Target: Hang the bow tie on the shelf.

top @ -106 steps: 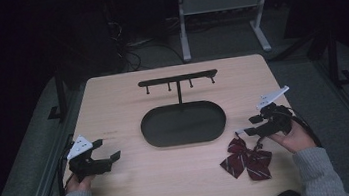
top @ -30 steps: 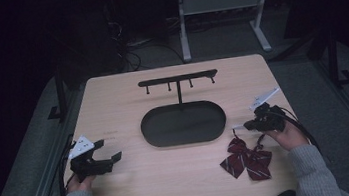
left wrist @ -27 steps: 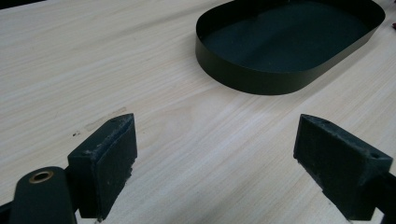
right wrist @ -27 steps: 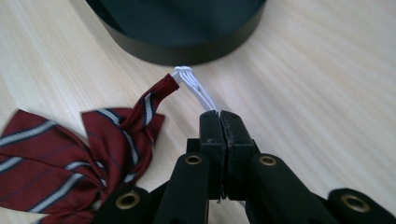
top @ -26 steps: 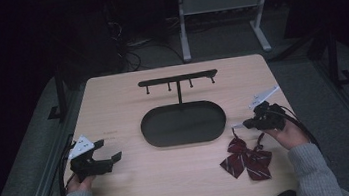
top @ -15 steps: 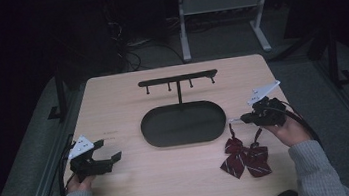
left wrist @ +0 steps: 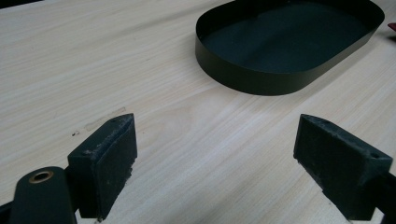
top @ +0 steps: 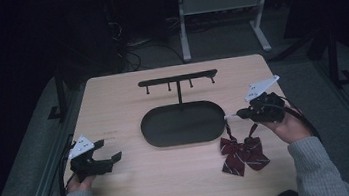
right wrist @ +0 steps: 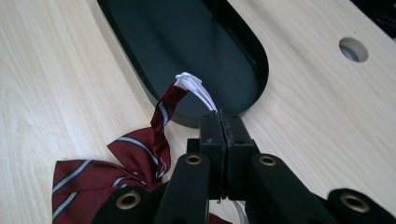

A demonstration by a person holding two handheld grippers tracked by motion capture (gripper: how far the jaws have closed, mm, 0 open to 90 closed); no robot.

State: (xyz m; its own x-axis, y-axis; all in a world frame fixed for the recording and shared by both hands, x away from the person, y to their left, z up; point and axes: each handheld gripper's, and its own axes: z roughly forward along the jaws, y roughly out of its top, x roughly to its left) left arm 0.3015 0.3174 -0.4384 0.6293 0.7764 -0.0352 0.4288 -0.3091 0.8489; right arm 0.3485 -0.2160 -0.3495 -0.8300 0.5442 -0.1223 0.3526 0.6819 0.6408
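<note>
right tongs [right wrist: 219, 126] clamp tight on the white elastic loop [right wrist: 196, 88] of the red striped bow tie [top: 242, 152], which dangles beside the black oval tray [top: 183, 124], its lower folds on the desk [top: 172, 179]. left tongs [left wrist: 215, 158] gape wide over bare wood, gripping nothing.

A light wood-grain counter [top: 173, 189] is sitting in the middle of a dim room, catching most of the light while everything around it is fading into darkness. Grey carpet [top: 24, 162] is covering the floor on both sides. Behind the counter, a second table is standing on a pale metal frame [top: 218, 17], its two legs spreading into feet on the carpet. Dark cables [top: 129, 55] are lying tangled on the floor left of that frame. Black metal rails [top: 58, 94] are running alongside the counter's edges. The far wall is disappearing in shadow.
</note>
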